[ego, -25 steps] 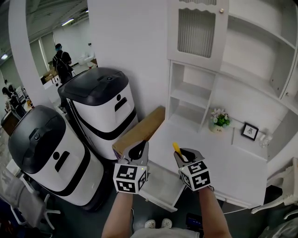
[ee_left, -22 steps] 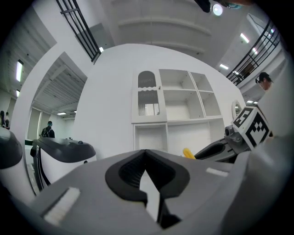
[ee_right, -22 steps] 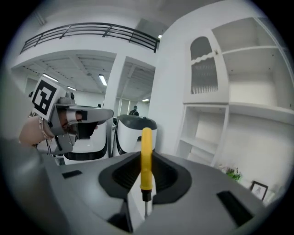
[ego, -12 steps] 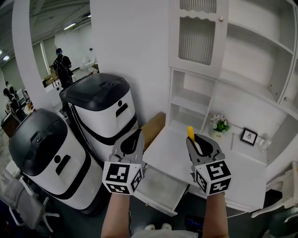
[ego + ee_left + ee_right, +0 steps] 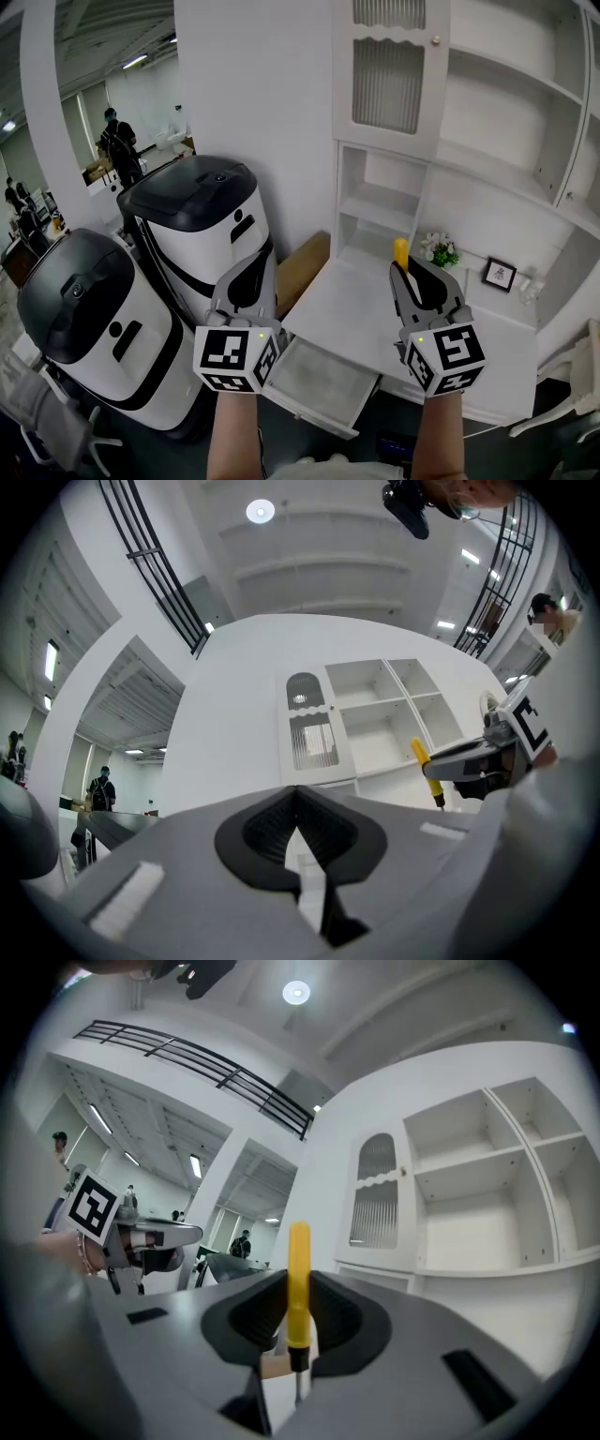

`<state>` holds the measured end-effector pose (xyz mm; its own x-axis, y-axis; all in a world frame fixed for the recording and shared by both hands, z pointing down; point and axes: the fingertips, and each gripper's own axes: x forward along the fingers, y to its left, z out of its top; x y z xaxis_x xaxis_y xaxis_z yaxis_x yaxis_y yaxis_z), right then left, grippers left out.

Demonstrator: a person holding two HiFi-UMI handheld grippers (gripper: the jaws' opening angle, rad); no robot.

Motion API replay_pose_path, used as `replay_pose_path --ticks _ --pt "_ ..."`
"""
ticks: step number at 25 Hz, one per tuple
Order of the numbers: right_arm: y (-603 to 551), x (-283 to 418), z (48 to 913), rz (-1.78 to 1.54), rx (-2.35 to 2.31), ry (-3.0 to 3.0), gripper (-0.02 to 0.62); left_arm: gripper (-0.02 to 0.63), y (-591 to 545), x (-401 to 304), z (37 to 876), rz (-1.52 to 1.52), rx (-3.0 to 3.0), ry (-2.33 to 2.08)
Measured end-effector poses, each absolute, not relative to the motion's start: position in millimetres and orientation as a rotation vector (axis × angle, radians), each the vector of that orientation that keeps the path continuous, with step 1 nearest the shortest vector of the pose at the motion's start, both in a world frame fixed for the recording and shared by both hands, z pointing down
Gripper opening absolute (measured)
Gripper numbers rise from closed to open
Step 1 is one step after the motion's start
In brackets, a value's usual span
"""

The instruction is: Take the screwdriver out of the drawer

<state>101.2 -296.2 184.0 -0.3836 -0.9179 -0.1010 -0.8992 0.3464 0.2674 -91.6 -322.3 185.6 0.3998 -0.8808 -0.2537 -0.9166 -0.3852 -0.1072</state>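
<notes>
A yellow-handled screwdriver (image 5: 400,251) stands upright between the jaws of my right gripper (image 5: 419,274), which is shut on it; the handle sticks up above the jaws and the thin shaft points down. In the right gripper view the screwdriver (image 5: 298,1279) is clamped between the dark pads (image 5: 342,1321). The left gripper view shows it (image 5: 424,761) at the far right. My left gripper (image 5: 246,279) is held beside it at about the same height, with its jaws closed on nothing. The white drawer (image 5: 319,380) hangs open below and between the two grippers.
Two black-and-white machines (image 5: 202,225) (image 5: 84,309) stand on the left, with a cardboard box (image 5: 300,262) behind them against the desk. The white desk (image 5: 352,295) carries a potted flower (image 5: 441,249) and a small picture frame (image 5: 494,272), and shelves rise above it. A person (image 5: 114,145) stands far off.
Both grippers have risen from just above the open drawer to shelf height. The screwdriver went up with the right gripper and now stands more upright.
</notes>
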Motion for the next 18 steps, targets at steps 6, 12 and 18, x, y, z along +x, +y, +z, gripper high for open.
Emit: replay_pose_path --ticks 6,12,18 --pt "-295.4 113.8 174.9 -0.44 1.76 -2.528 0.077 0.006 -324.5 -99.6 179.5 0.248 -2.412 1.607" --pt "-298.3 116.5 178.4 -0.424 1.769 -2.518 0.077 0.006 -326.1 -100.9 180.3 0.227 -2.416 1.595" --pt "-299.4 113.6 183.6 -0.41 1.76 -2.516 0.077 0.006 -325.9 -97.6 182.7 0.208 -2.427 1.573"
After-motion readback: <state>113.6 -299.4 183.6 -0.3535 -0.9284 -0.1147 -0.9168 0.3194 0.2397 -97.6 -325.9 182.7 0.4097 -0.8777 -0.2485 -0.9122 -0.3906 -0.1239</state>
